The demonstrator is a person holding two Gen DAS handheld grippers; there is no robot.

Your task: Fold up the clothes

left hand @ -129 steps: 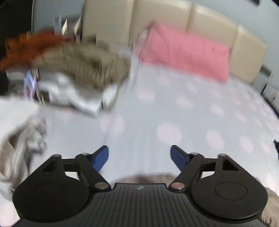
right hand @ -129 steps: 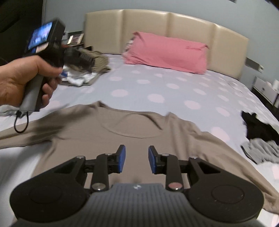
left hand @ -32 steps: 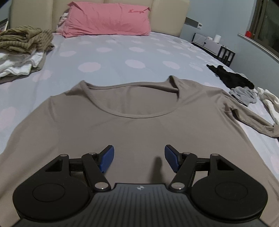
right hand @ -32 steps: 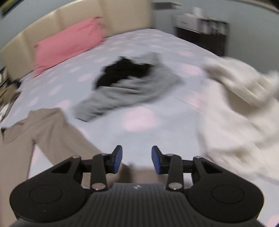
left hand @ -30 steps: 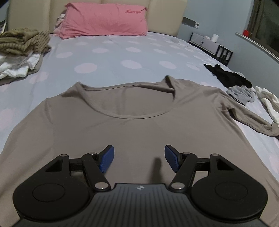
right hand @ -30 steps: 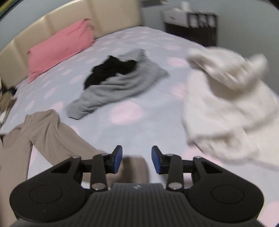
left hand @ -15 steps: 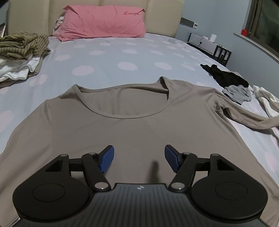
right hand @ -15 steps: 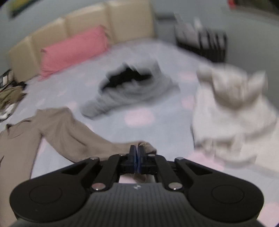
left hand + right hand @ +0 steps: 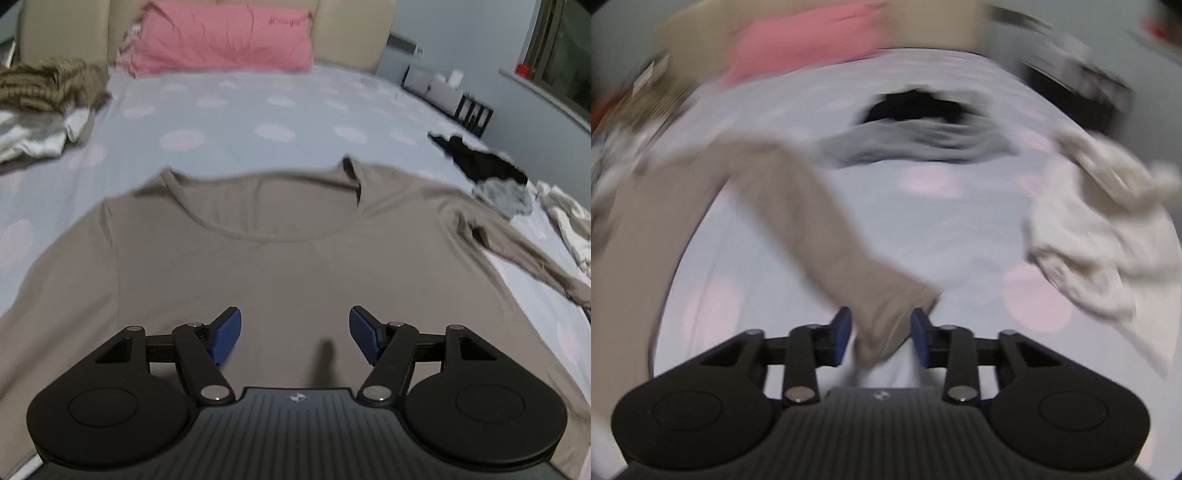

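I am holding my left gripper (image 9: 294, 335) with its blue pads spread wide, hovering over the chest of the taupe long-sleeved shirt (image 9: 280, 266), which is lying flat and face up near the foot edge of the bed (image 9: 236, 122), neckline pointing toward the headboard. My right gripper (image 9: 881, 338) is standing with its pads parted on either side of the shirt's sleeve cuff (image 9: 886, 314) (the picture is badly smeared, so I cannot tell whether they are touching the cloth). Beyond the cuff, toward the bed's right edge, a grey and black garment heap (image 9: 923, 129) and a cream garment (image 9: 1100, 221) are lying. A pink pillow (image 9: 221, 40) is leaning at the headboard, and a striped pile (image 9: 48, 99) is sitting by the left edge.
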